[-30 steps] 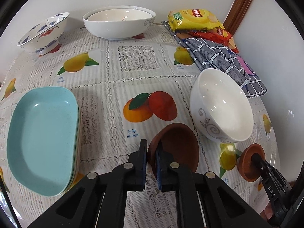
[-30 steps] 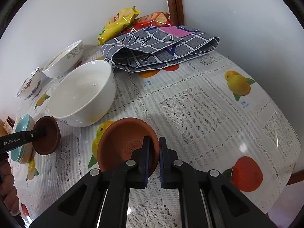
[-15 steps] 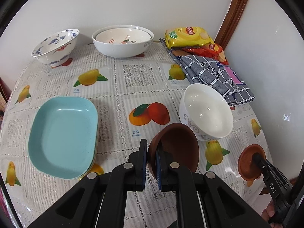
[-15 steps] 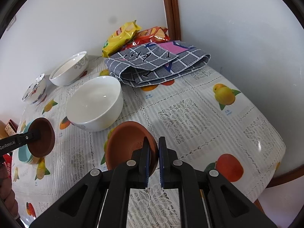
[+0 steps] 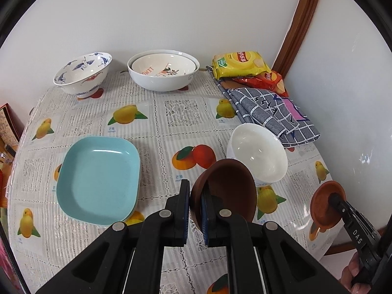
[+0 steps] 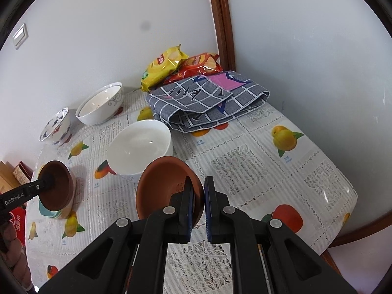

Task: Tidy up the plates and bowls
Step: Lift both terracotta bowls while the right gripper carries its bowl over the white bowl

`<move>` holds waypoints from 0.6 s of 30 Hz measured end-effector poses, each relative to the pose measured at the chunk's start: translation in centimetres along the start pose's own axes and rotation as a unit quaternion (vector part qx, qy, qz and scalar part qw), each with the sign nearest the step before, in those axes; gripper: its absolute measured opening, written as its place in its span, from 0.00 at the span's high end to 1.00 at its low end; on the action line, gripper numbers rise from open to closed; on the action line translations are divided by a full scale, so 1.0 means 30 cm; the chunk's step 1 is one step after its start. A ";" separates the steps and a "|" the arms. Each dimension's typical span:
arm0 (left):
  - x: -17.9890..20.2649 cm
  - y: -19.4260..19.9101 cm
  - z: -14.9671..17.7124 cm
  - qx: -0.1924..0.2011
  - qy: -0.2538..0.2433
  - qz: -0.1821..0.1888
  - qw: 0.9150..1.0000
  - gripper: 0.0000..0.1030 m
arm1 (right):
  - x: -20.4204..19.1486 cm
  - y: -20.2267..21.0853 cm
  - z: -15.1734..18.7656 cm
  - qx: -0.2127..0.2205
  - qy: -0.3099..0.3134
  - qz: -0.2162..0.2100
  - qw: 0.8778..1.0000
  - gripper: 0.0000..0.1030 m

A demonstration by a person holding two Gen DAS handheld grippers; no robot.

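My left gripper is shut on the rim of a dark brown bowl, held tilted above the table. My right gripper is shut on the rim of a lighter terracotta dish, also lifted off the cloth. Each one shows in the other view: the terracotta dish at the right, the dark brown bowl at the left. A white bowl stands on the table between them. Stacked turquoise plates lie at the left. A blue-patterned bowl and nested white bowls stand by the back wall.
Chip bags and a folded grey checked cloth fill the far right corner by the wooden door frame. The round table has a fruit-print cover. A person's hand holds the right gripper. Boxes sit off the left edge.
Both grippers have risen and pulled back from the table, each carrying its dish with it. The table and its bowls look smaller and farther away now.
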State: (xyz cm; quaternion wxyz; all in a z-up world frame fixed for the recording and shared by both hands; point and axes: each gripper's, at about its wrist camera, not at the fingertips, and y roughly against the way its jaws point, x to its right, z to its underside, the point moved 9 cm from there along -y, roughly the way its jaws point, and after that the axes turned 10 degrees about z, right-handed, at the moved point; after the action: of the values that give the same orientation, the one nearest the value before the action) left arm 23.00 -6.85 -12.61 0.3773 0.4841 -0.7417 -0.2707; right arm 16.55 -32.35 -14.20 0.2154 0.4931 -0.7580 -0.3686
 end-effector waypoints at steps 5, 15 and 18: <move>-0.005 0.023 -0.022 0.008 0.003 0.001 1.000 0.92 | -0.015 0.015 -0.026 0.006 0.003 0.000 1.000 0.92; 0.015 0.071 -0.084 0.024 -0.011 -0.001 1.000 0.92 | -0.063 0.049 -0.080 0.021 0.002 -0.015 1.000 0.92; 0.020 0.087 -0.104 0.030 -0.015 -0.003 0.999 0.92 | -0.087 0.052 -0.092 0.023 0.007 -0.020 1.000 0.92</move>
State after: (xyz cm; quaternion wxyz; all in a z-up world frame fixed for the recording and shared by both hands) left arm 24.09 -6.50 -8.66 0.3508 0.4930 -0.7537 -0.2564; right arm 18.65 -30.57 -11.15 0.2018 0.5155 -0.7549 -0.3515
